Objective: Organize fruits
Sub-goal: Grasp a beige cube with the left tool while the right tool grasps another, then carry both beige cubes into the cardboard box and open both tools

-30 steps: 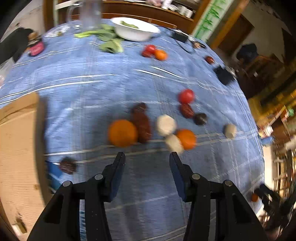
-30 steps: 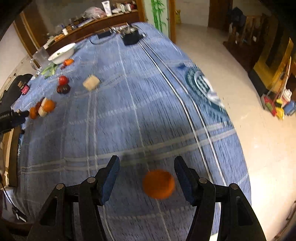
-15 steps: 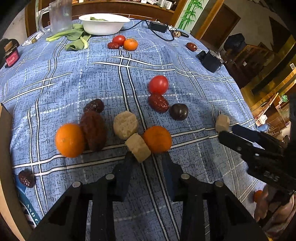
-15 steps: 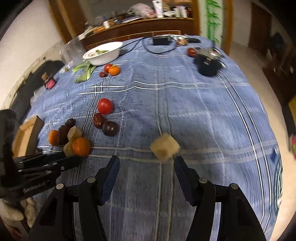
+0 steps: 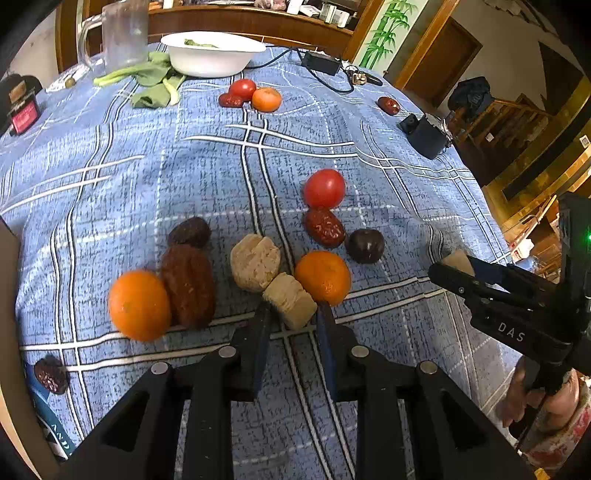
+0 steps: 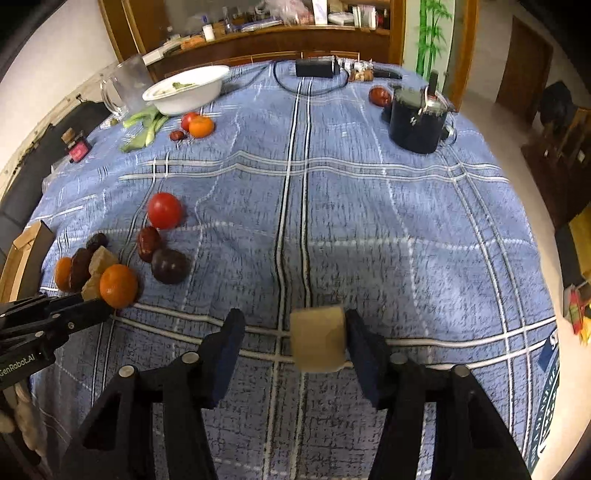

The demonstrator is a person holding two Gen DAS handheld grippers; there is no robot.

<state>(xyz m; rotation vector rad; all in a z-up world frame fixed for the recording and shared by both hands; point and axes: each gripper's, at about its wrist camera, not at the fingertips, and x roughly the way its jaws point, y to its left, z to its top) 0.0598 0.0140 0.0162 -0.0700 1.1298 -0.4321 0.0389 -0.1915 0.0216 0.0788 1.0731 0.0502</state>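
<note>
A cluster lies on the blue checked tablecloth [image 5: 207, 173]: two oranges [image 5: 138, 304] [image 5: 323, 277], a brown fruit [image 5: 188, 286], a round beige piece [image 5: 255, 262], a red date [image 5: 324, 227], a tomato [image 5: 324, 187], a dark plum [image 5: 365, 245]. My left gripper [image 5: 290, 317] has its jaws narrowly apart, the tips on either side of a beige cube [image 5: 290, 301] resting on the cloth. My right gripper [image 6: 295, 332] is open; another beige cube [image 6: 318, 343] sits between its fingers, against the right one. The right gripper also shows at the right of the left wrist view [image 5: 491, 295].
At the back stand a white bowl [image 5: 212, 51], a glass mug [image 5: 122, 33], greens [image 5: 151, 79], and a tomato, date and orange [image 5: 266, 99]. A black container [image 6: 417, 122] and a cable adapter [image 6: 314, 68] lie far right. A cardboard box [image 6: 26, 254] is at the left edge.
My left gripper has narrowed around the near beige cube. My right gripper swung from the orange at the table edge to the lone beige cube, which now sits between its fingers.
</note>
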